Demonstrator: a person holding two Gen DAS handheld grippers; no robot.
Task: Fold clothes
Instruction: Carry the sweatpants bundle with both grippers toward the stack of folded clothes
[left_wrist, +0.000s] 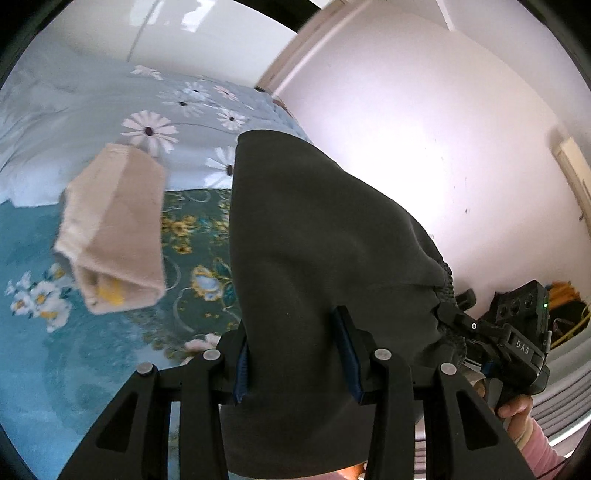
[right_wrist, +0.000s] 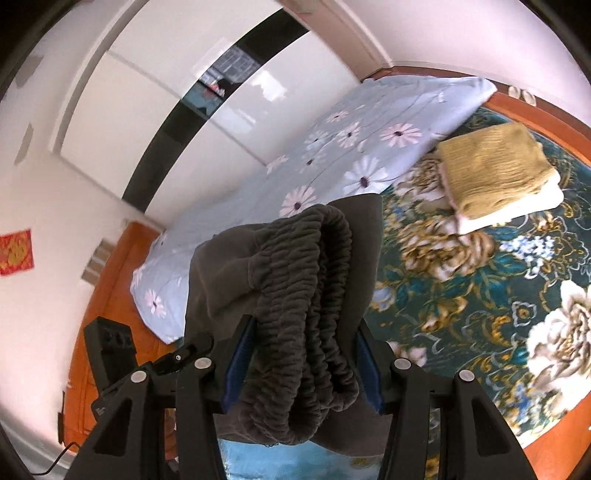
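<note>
Dark grey pants (left_wrist: 314, 236) lifted in the air above the bed (left_wrist: 55, 369), held at two spots. Left gripper (left_wrist: 295, 363) has its jaws clenched on plain fabric of the garment; right gripper (right_wrist: 301, 363) has its jaws clenched on the bunched elastic waistband (right_wrist: 310, 295). In the left wrist view the right gripper shows at the waistband edge, just beside.

Bed carries a teal floral blanket (right_wrist: 461, 295), a pale blue daisy duvet (right_wrist: 332, 155) along the far side, and a stack of folded clothes (right_wrist: 495, 173) already done (tan piece on top, white under).

Step in hand, my read: carrying the pants out to lay them flat for folding. To do it well: keep both grips tight, spread the two grippers apart so the waistband stretches straight, lower onto a bare patch of blanket well apart from the folded stack, let the hanging end touch first and drag back lightly to smooth wrinkles. Lower end of garment is hidden, cannot tell whether it's twisted.
</note>
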